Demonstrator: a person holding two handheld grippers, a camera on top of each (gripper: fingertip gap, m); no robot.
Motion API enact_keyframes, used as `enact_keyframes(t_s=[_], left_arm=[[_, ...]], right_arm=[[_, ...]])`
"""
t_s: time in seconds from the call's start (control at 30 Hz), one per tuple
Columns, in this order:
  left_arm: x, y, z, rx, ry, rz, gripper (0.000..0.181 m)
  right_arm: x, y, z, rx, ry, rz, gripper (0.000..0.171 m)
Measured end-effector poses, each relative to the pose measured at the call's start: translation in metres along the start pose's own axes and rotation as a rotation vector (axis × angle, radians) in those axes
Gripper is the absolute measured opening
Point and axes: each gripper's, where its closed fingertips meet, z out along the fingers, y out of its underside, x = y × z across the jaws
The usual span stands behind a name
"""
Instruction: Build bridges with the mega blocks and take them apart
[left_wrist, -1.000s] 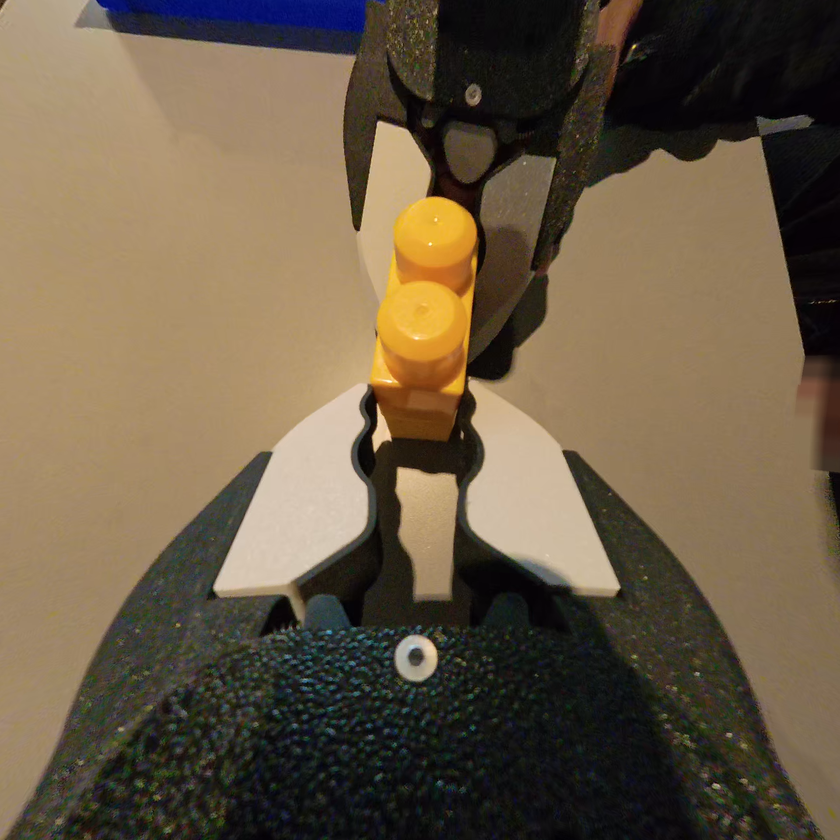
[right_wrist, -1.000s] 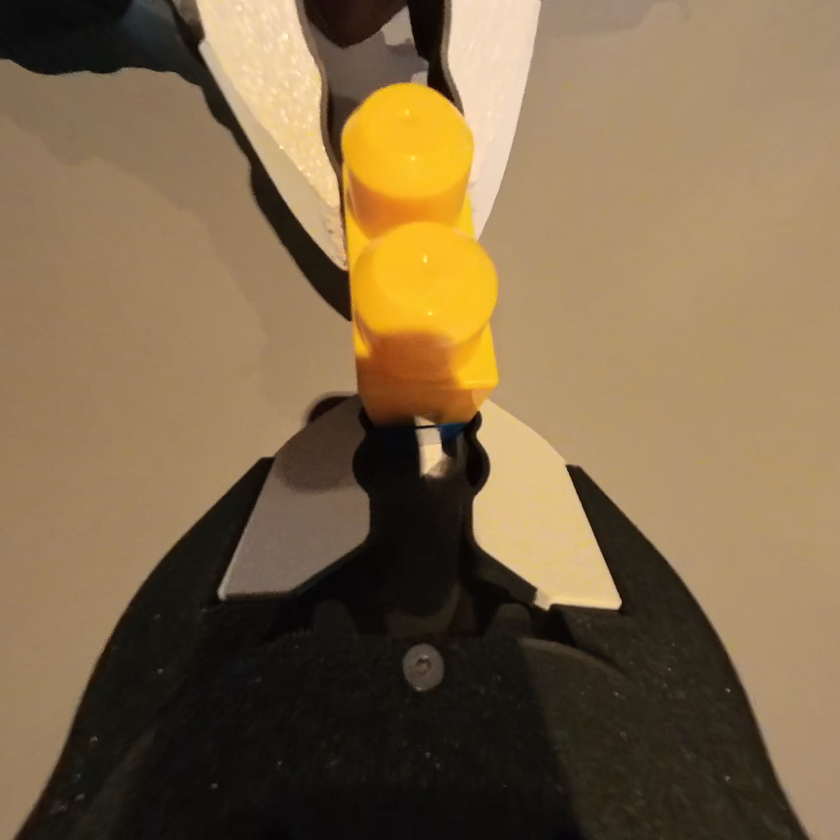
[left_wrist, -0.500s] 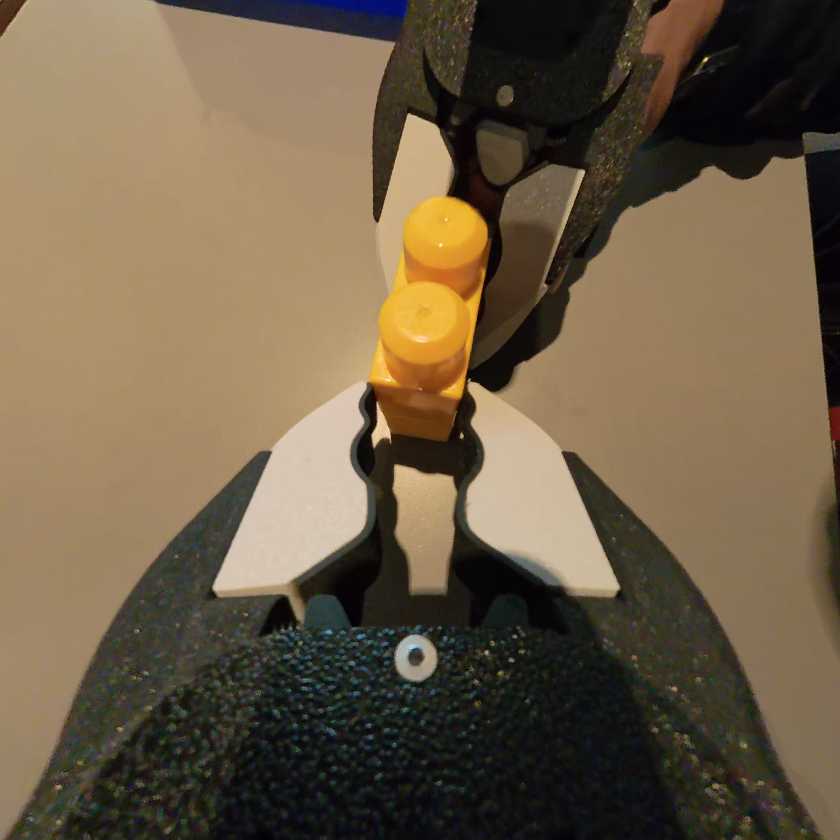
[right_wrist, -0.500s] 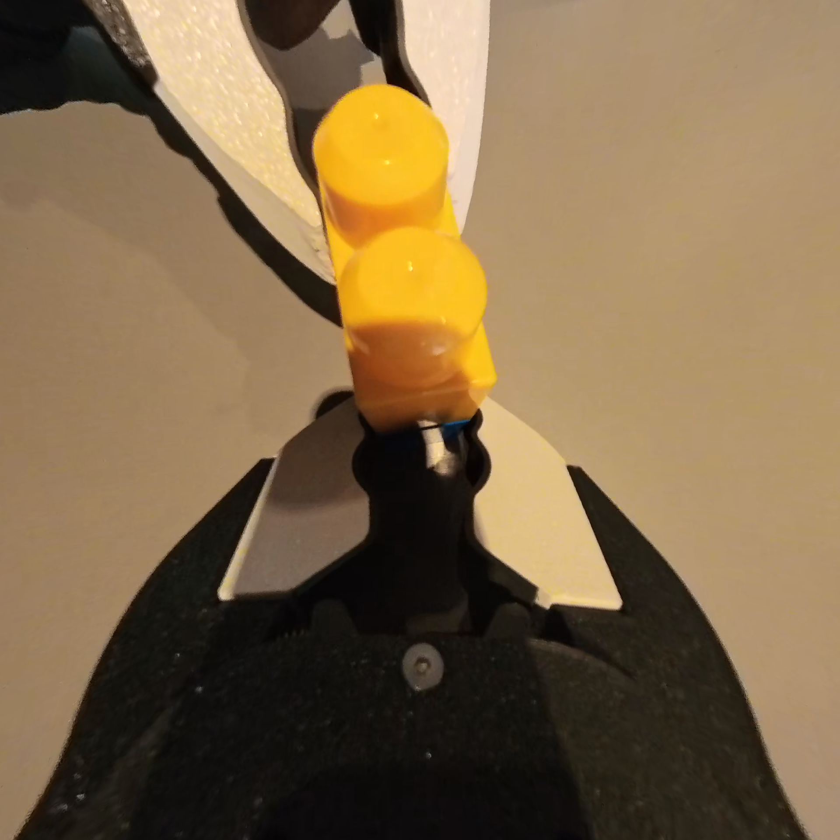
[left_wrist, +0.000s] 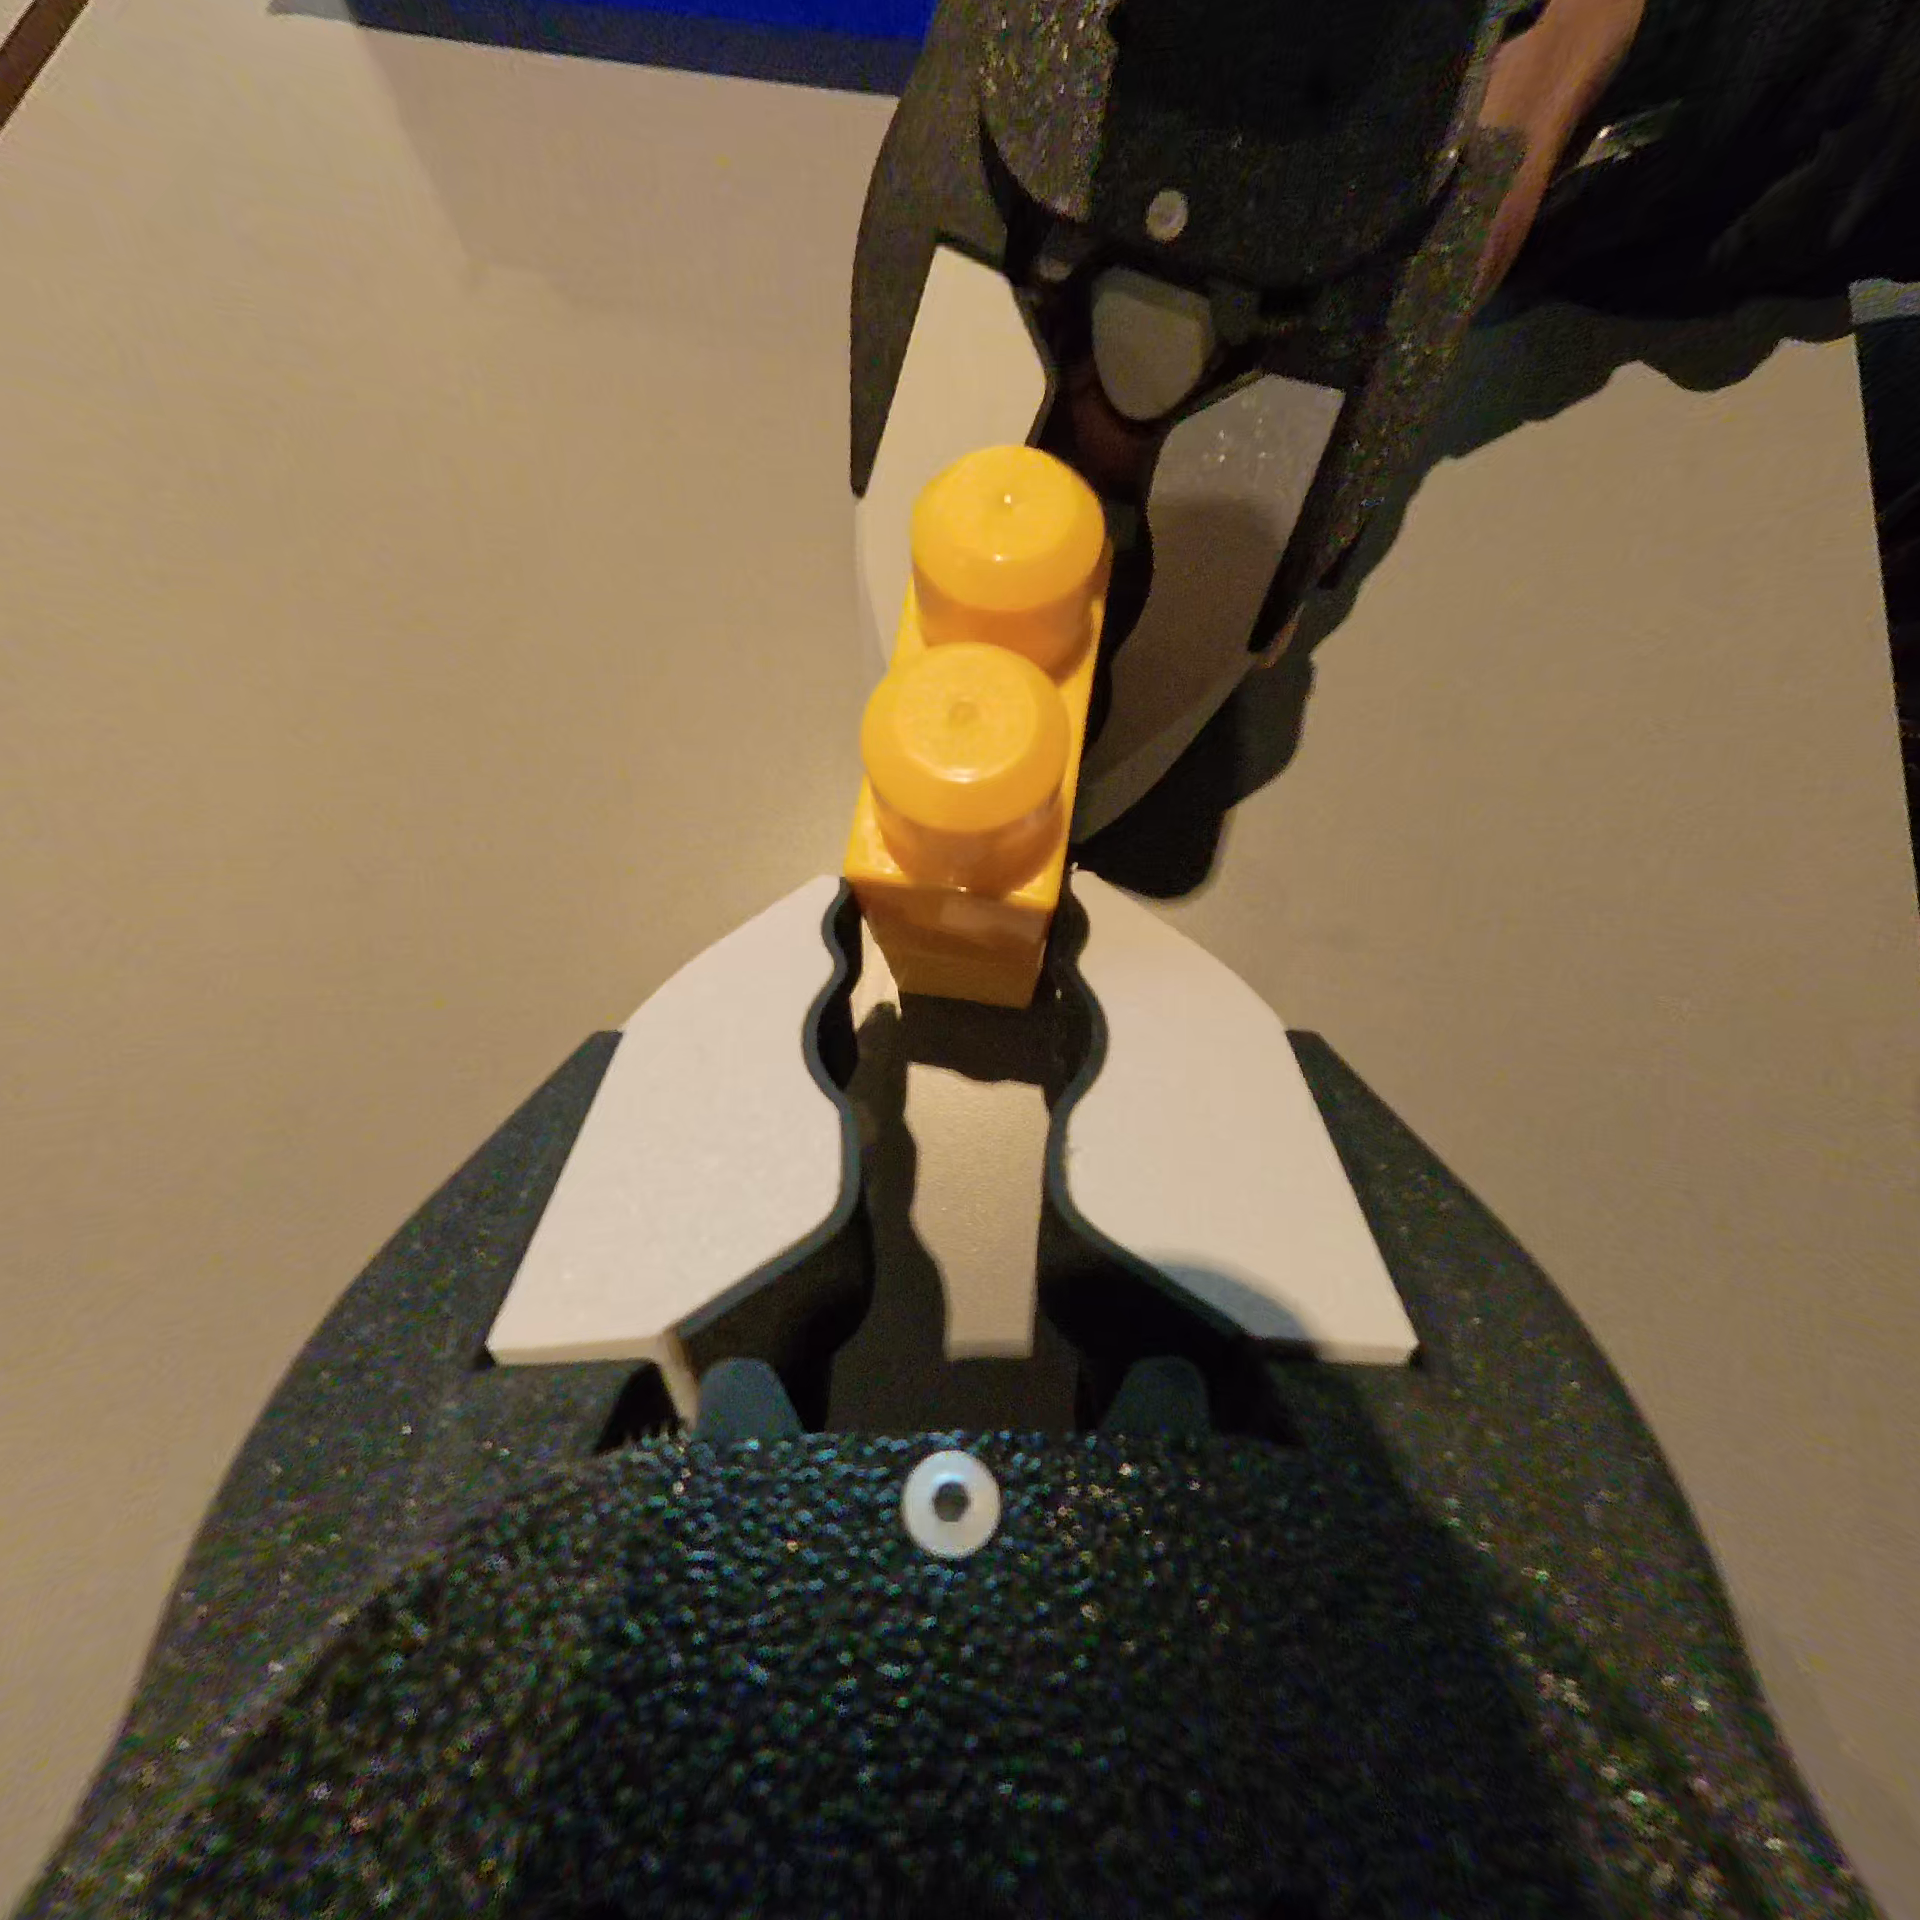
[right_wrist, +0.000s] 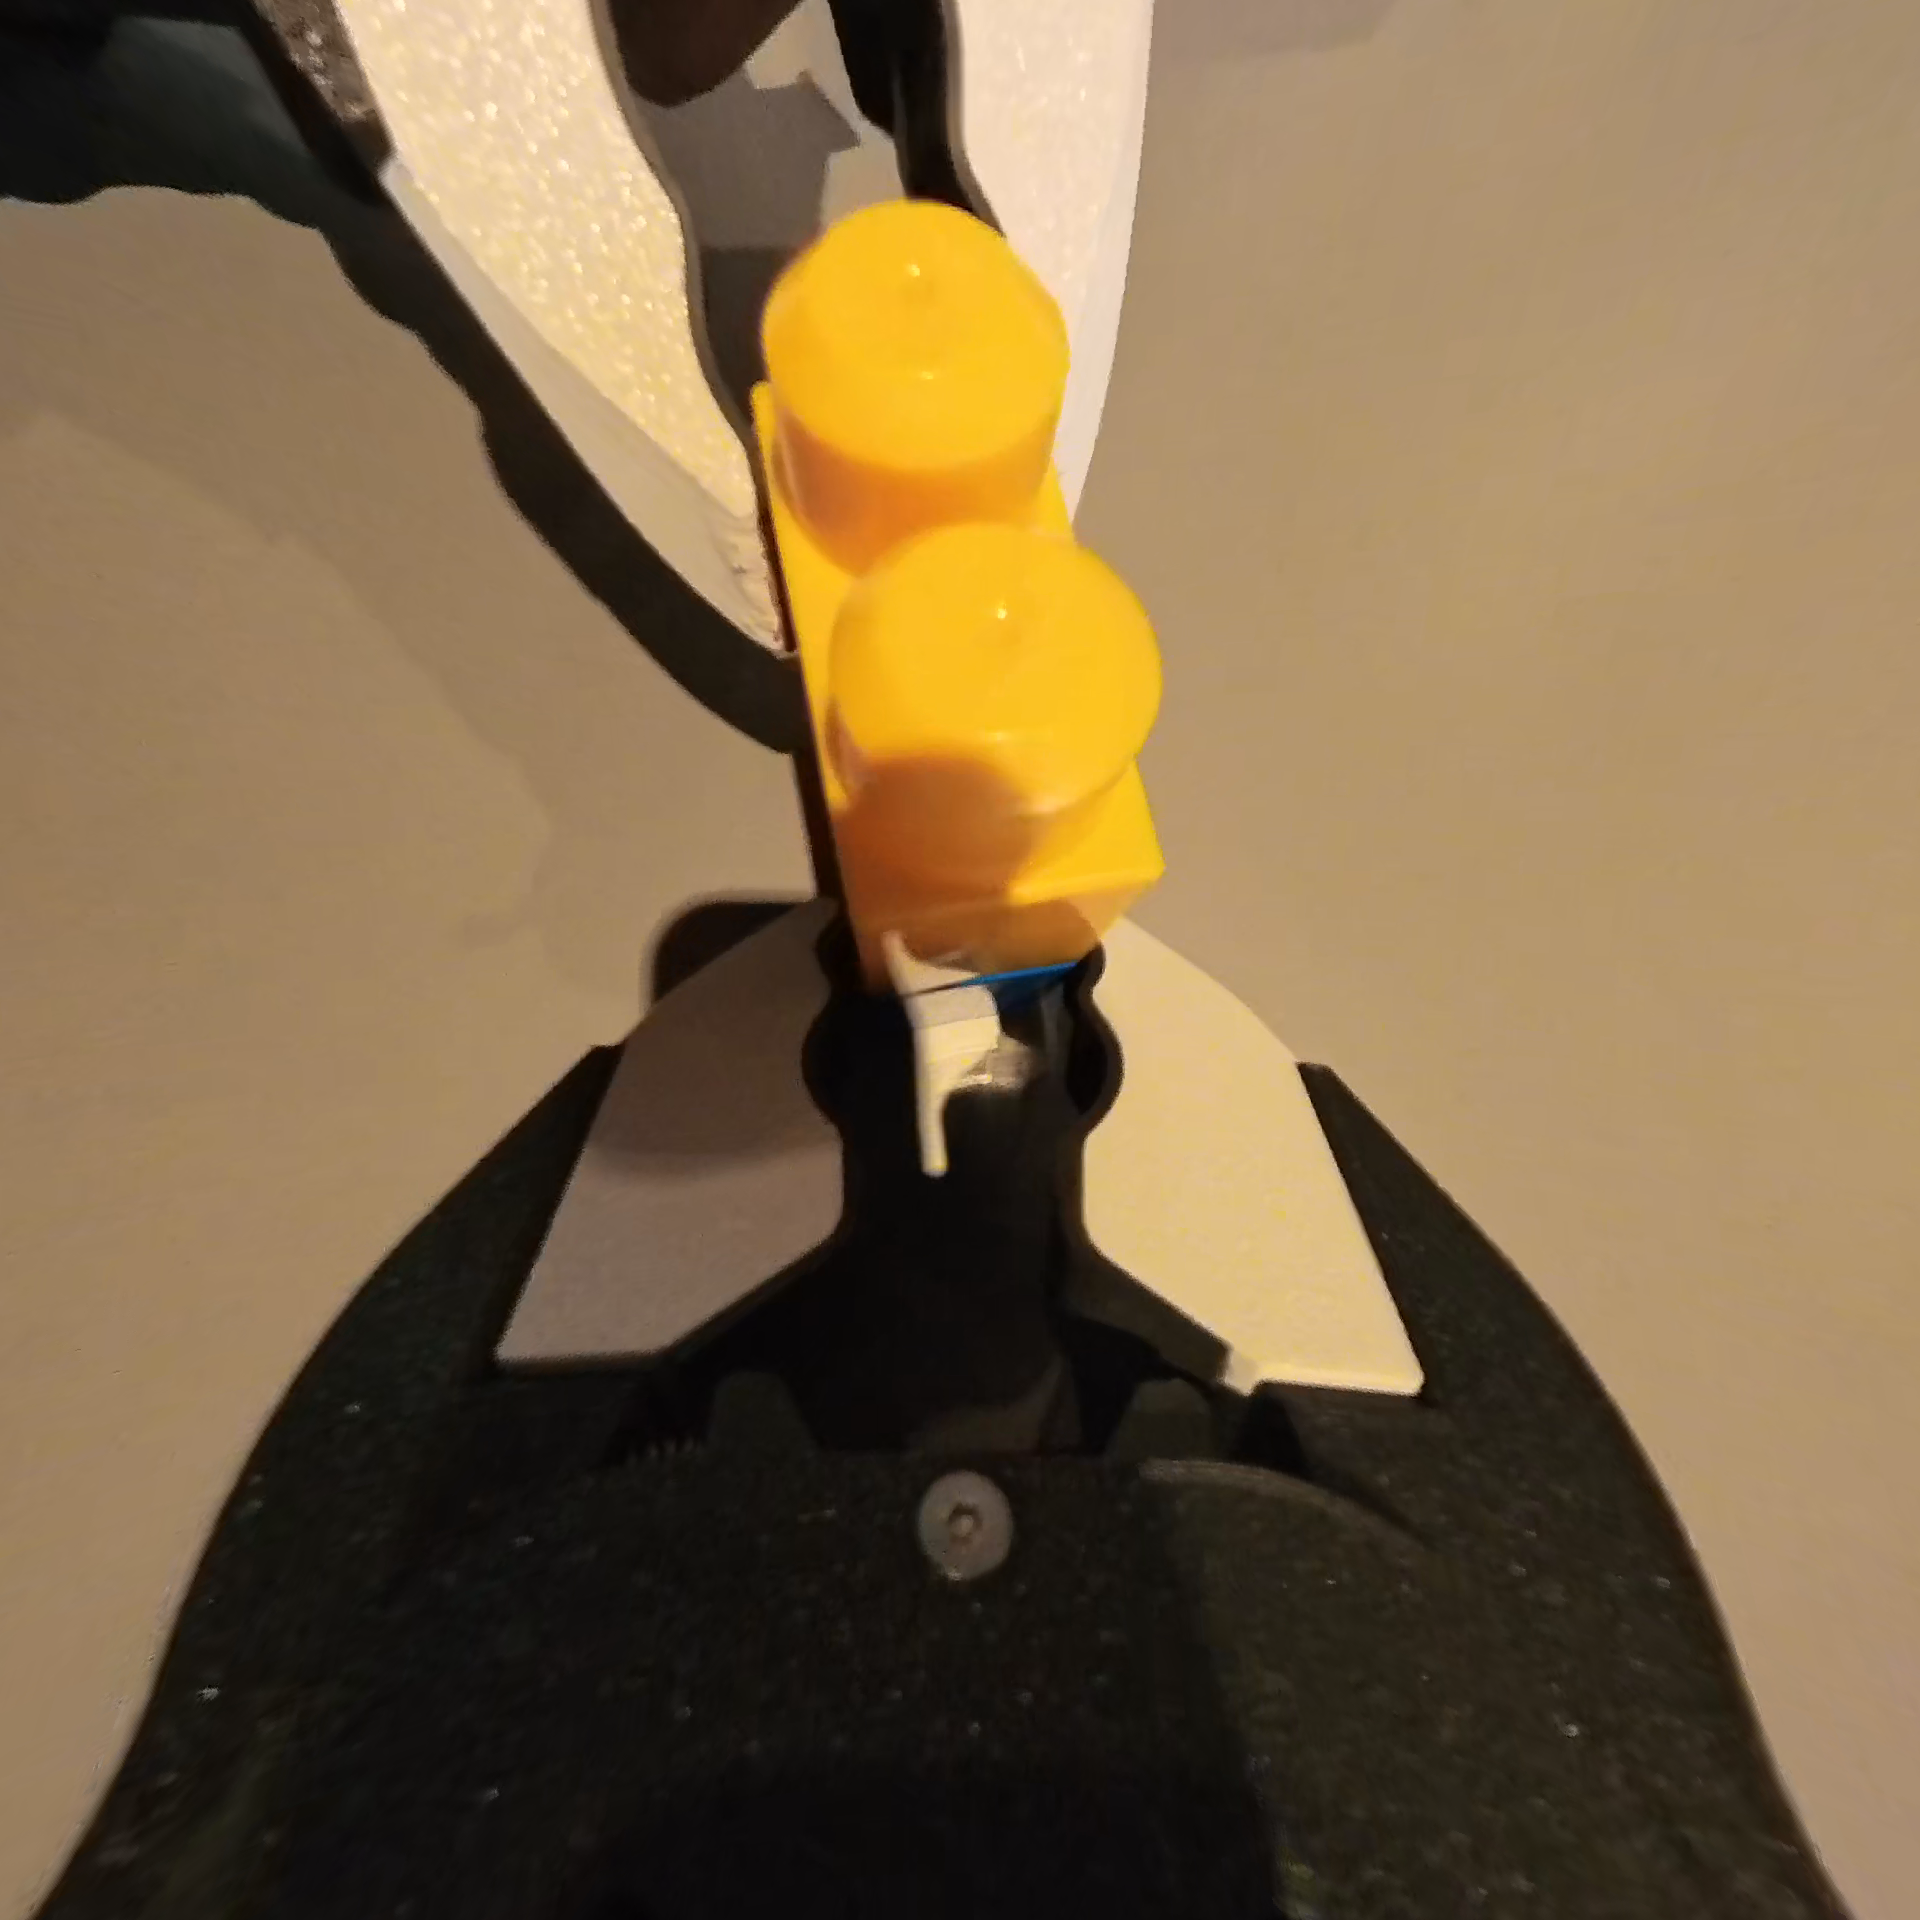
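Both claws grip the same yellow two-stud block (left_wrist: 961, 800) from opposite ends, holding it clear above the beige worktop (left_wrist: 364, 623). The left claw (left_wrist: 951, 940) is closed to a narrow gap, its pale fingers (left_wrist: 727, 1122) pinching the near end of the block. The right claw (right_wrist: 971, 961), seen in the right wrist view, is likewise closed tight at the other end, and a thin edge of a blue block (right_wrist: 1023, 980) shows just beneath the yellow one between its fingertips. From there it seems the right claw grips the blue piece or the seam where the two join; which exactly I cannot tell.

The block sits tilted in the right wrist view, skewed against the line of the fingers. That suggests the step in hand is taking apart: one claw prying the yellow block off the blue one under it. The next move likely calls for a firm grip on both sides and a twisting or levering pull, since the studs fit snugly. The freed pieces must then be kept from slipping and dropping to the worktop.
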Motion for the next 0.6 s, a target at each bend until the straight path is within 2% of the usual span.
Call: enact_keyframes(t_s=[0.03,0.23,0.37,0.5,0.6], left_arm=[[0.000,0.000,0.000,-0.003,0.000,0.001,0.035],[0.000,0.000,0.000,-0.011,0.000,-0.001,0.035],[-0.001,-0.001,0.001,-0.022,-0.003,-0.001,0.035],[-0.001,-0.001,0.001,-0.037,-0.005,0.000,0.035],[-0.001,-0.001,0.001,-0.051,-0.003,0.000,0.035]], right_arm=[[0.001,-0.001,-0.001,0.005,0.012,-0.015,0.041],[0.006,-0.027,-0.032,0.195,-0.005,-0.024,0.057],[0.002,-0.041,-0.042,0.298,-0.041,-0.026,0.052],[0.005,-0.042,-0.039,0.306,0.003,-0.050,0.037],[0.005,-0.042,-0.039,0.313,-0.029,-0.022,0.037]])
